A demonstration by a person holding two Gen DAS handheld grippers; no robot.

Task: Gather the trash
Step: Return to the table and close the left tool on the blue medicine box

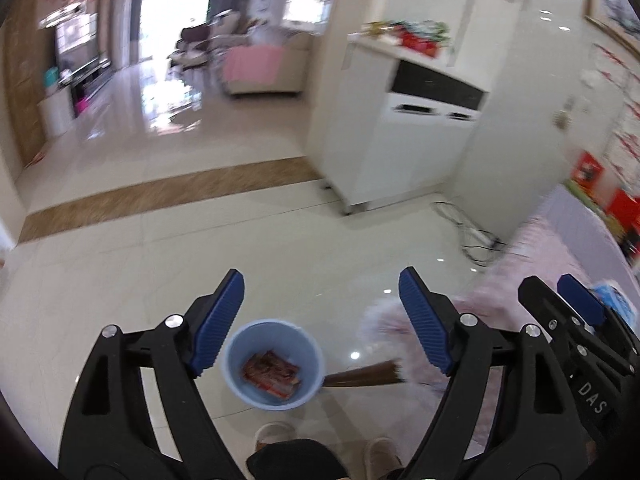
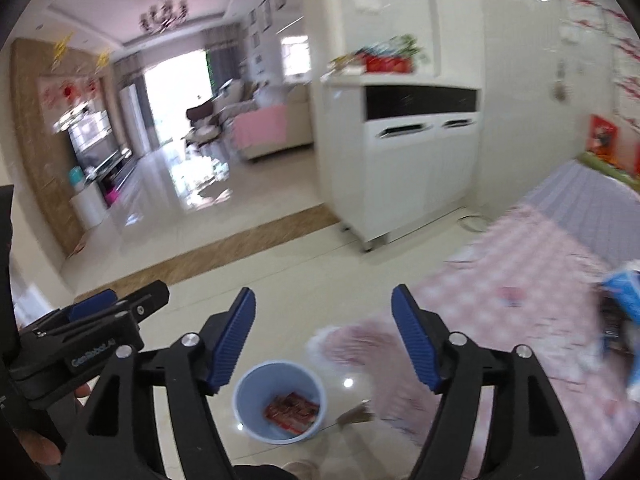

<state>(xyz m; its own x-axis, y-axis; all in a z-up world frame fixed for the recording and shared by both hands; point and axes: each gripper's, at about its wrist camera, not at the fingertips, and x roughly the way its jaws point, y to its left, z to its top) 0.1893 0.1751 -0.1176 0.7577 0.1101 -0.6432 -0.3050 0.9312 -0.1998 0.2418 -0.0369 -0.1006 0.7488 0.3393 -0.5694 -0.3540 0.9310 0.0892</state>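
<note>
Red snack wrapper (image 1: 272, 374) lying flat at the bottom of the pale blue bin (image 1: 236, 354), seen again from the right wrist as a red wrapper (image 2: 292, 412) inside the same bin (image 2: 248, 396). Bin upright on the glossy cream floor tiles (image 1: 280, 248), directly below both grippers and well apart from them. Just beside the bin on its right, a brown table leg (image 1: 368, 376) under the hanging edge of a pink checked tablecloth (image 1: 560, 248). Left gripper (image 1: 322, 312) spread wide, 2 blue ribbed pads apart, nothing between them but floor and bin far beneath. Right gripper (image 2: 324, 332) likewise parted, empty, pads clear of everything; also visible at the right edge of the left view as a black frame with a blue pad (image 1: 580, 296). Blue packet (image 2: 624, 296) on the tablecloth at the far right, blurred, contents unreadable. Shoe tips (image 1: 276, 434) at the bottom edge near the bin. Farther out, a white cabinet (image 1: 400, 140) with 2 handles and a dark panel, red and green items on its top, cables on the floor (image 1: 468, 232) beside it. Beyond a brown floor strip (image 1: 168, 196), a bright living room with a pink-draped sofa (image 1: 260, 68), all blurred
</note>
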